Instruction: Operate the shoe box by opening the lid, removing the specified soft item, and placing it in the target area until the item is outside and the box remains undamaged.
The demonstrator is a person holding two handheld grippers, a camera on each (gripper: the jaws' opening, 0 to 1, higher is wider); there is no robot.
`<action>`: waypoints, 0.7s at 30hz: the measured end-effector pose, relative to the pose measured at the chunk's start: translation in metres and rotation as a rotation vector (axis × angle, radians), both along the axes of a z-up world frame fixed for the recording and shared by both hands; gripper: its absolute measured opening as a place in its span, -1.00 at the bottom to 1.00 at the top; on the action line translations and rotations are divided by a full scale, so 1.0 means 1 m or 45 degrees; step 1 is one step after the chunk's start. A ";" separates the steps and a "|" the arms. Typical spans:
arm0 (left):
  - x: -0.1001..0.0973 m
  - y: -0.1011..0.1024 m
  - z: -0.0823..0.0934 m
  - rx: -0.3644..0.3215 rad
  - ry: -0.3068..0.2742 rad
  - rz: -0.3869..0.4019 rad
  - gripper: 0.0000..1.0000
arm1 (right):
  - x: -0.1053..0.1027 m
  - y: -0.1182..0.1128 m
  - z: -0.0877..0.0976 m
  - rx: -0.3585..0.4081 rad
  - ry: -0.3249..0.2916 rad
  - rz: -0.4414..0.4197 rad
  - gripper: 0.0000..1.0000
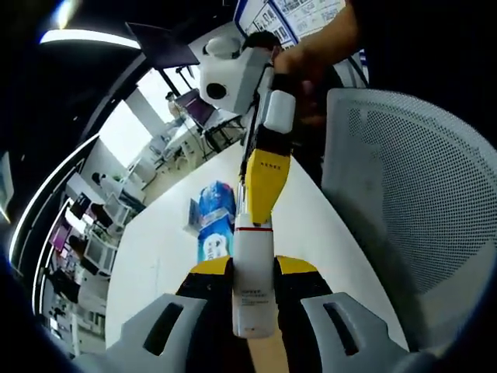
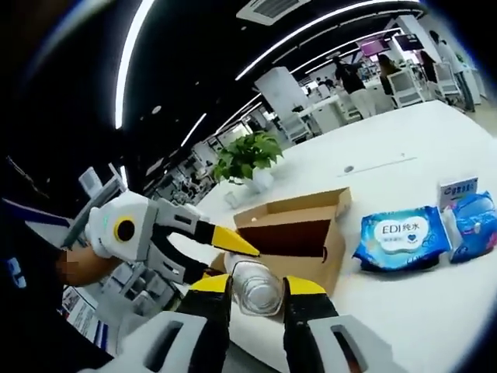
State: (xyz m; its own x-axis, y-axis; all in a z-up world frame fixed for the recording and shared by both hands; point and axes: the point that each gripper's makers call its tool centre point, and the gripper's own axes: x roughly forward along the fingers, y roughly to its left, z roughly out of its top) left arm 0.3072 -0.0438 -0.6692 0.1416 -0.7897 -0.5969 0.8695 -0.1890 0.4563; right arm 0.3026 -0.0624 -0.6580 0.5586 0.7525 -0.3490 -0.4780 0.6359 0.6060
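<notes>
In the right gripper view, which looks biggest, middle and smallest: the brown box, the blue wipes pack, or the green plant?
As they look in that view:
1. Brown box, biggest.
2. Blue wipes pack, middle.
3. Green plant, smallest, though it sits farther back, so it may only look smaller.

We cannot see inside the box (image 2: pixel 299 233); its interior is dark. The bottle (image 2: pixel 256 287) sits partly hidden between yellow jaws. The blue pack (image 2: pixel 475 224) is cut off at the edge, and distant people (image 2: pixel 365 74) are too small to tell apart.
</notes>
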 end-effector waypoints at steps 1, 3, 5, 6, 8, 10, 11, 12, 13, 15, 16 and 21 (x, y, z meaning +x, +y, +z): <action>0.001 0.000 0.000 0.001 -0.002 0.002 -0.60 | 0.000 0.000 0.001 0.019 0.009 -0.007 -0.57; 0.000 0.000 -0.001 -0.001 -0.001 0.003 -0.61 | 0.000 0.000 0.000 0.016 0.011 -0.006 -0.58; 0.000 -0.001 -0.002 0.001 -0.004 0.002 -0.61 | -0.001 0.000 0.000 0.009 0.008 -0.001 -0.58; 0.001 -0.001 -0.002 0.004 -0.004 0.002 -0.61 | -0.002 0.001 0.000 0.003 0.008 0.003 -0.59; 0.001 -0.001 -0.003 0.008 -0.008 0.002 -0.61 | -0.002 0.001 0.001 0.002 0.008 0.006 -0.61; 0.002 -0.001 -0.005 0.011 -0.009 0.006 -0.61 | -0.002 0.002 0.002 0.012 0.013 0.003 -0.63; 0.002 -0.001 -0.005 0.011 -0.008 0.008 -0.61 | -0.002 0.002 0.002 0.010 0.012 0.001 -0.64; 0.003 -0.001 -0.006 0.008 -0.007 0.012 -0.61 | -0.002 0.002 0.002 0.002 0.012 -0.001 -0.64; 0.003 -0.001 -0.007 0.008 -0.005 0.013 -0.61 | -0.001 0.002 0.002 -0.003 0.011 -0.003 -0.65; 0.005 -0.001 -0.010 0.012 -0.008 0.017 -0.60 | -0.001 0.003 0.002 -0.012 0.015 -0.008 -0.66; 0.005 -0.002 -0.011 0.010 -0.003 0.021 -0.60 | -0.001 0.003 0.001 -0.022 0.013 -0.007 -0.66; 0.005 -0.003 -0.015 0.006 0.021 0.026 -0.60 | 0.000 0.003 -0.002 -0.061 0.036 -0.006 -0.67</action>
